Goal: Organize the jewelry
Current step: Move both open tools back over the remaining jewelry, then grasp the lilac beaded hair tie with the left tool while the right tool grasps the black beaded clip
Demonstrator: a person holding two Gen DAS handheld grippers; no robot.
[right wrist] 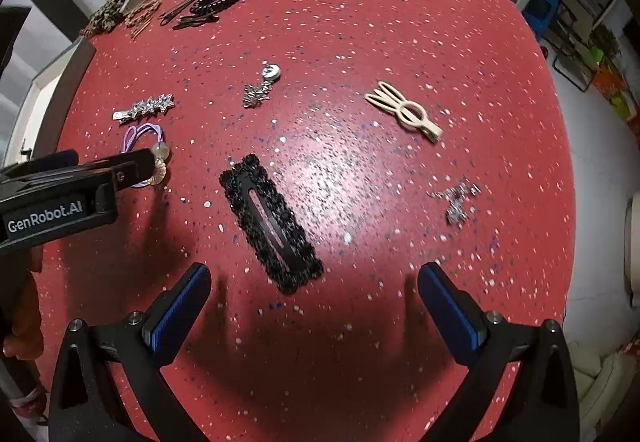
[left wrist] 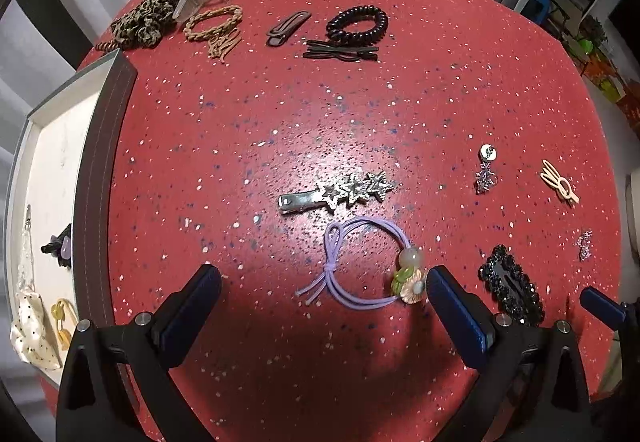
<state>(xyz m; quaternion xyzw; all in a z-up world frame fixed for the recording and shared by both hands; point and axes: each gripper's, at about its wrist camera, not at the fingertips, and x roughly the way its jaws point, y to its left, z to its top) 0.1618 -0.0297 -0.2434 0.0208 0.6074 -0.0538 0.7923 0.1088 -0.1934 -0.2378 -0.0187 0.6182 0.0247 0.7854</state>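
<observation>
Purple hair tie [left wrist: 362, 266] lies between wide left tongs [left wrist: 324, 284]; right tongs [right wrist: 314, 296] wide too

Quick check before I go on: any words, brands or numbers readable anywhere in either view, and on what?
"GenRobot.AI": white lettering on the black body of the left gripper, seen from the right wrist camera.
Nothing else is readable: the hair clips and ties on the red table carry no lettering, and the background shelves are too blurred.

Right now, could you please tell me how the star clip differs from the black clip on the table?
The star clip is silver and narrow, with three stars at one end; the black clip is a broad beaded rectangle with a slot. The star clip lies farther from the claws. Both lie flat on the red table, ungrasped.
</observation>
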